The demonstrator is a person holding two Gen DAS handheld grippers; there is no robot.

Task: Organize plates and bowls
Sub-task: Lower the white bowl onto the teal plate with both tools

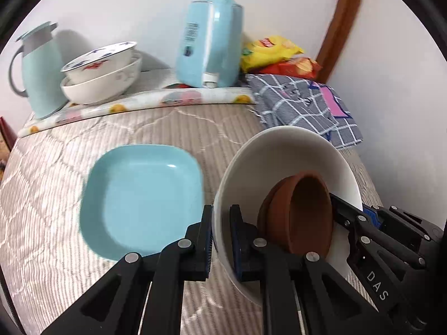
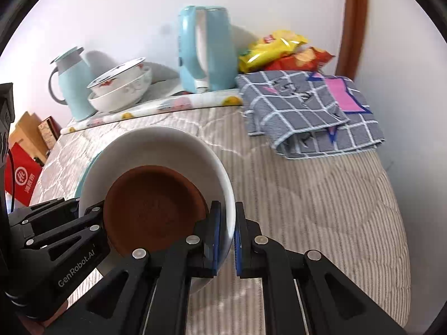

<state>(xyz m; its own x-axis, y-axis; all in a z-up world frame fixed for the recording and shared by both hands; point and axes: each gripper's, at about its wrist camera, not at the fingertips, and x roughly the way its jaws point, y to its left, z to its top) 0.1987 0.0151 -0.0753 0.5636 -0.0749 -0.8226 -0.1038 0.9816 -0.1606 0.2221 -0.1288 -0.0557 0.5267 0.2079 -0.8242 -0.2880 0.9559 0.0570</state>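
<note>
White bowl with a brown bowl inside, pinched by both grippers above the bed

Left wrist: left gripper (image 1: 220, 240) is clamped on the white bowl (image 1: 282, 150) rim beside the blue plate (image 1: 142, 198); stiff, slick, breakable. Right wrist: right gripper (image 2: 227, 237) nips the opposite rim; the loose brown bowl (image 2: 153, 209) may slide

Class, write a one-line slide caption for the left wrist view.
Both grippers clamp opposite rims of a white bowl holding a brown bowl, beside a blue plate.
</note>
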